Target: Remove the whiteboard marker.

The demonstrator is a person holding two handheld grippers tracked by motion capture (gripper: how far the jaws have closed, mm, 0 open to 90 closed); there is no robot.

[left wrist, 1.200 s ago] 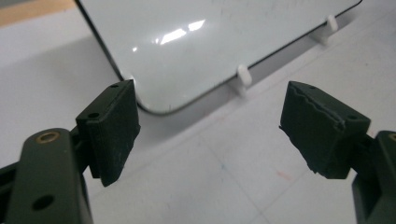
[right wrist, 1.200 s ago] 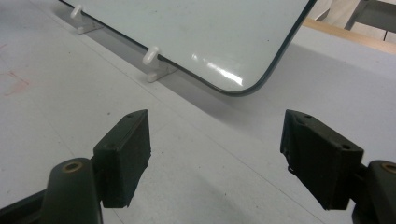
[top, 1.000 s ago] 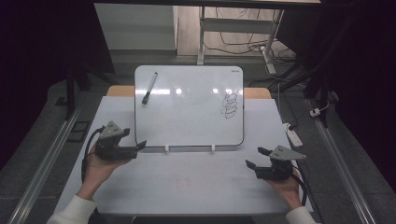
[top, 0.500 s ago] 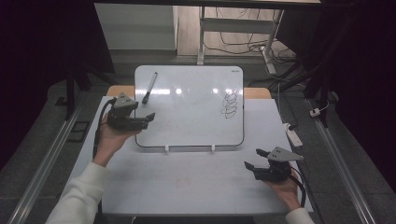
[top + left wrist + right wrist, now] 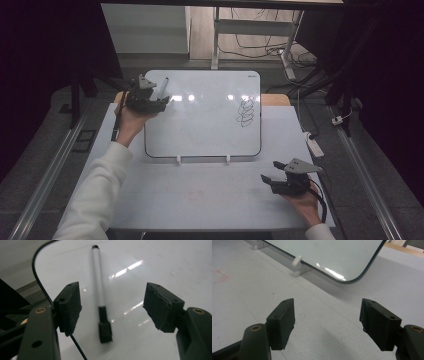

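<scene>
Whiteboard (image 5: pixel 160 262) | marker (image 5: pixel 100 290) lies between closing left fingers (image 5: pixel 70 307), untouched

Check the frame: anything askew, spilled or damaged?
Nothing stands out. The whiteboard sits square on the table, with a scribble at its right. The marker lies on the board between the left gripper's open, closing jaws, untouched.

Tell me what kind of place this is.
Probably a lab or workshop bench rigged for recording handling work. A whiteboard with a marker and a scribble lies on a white table, metal rails run alongside it, and loose cables trail over the floor behind.
</scene>
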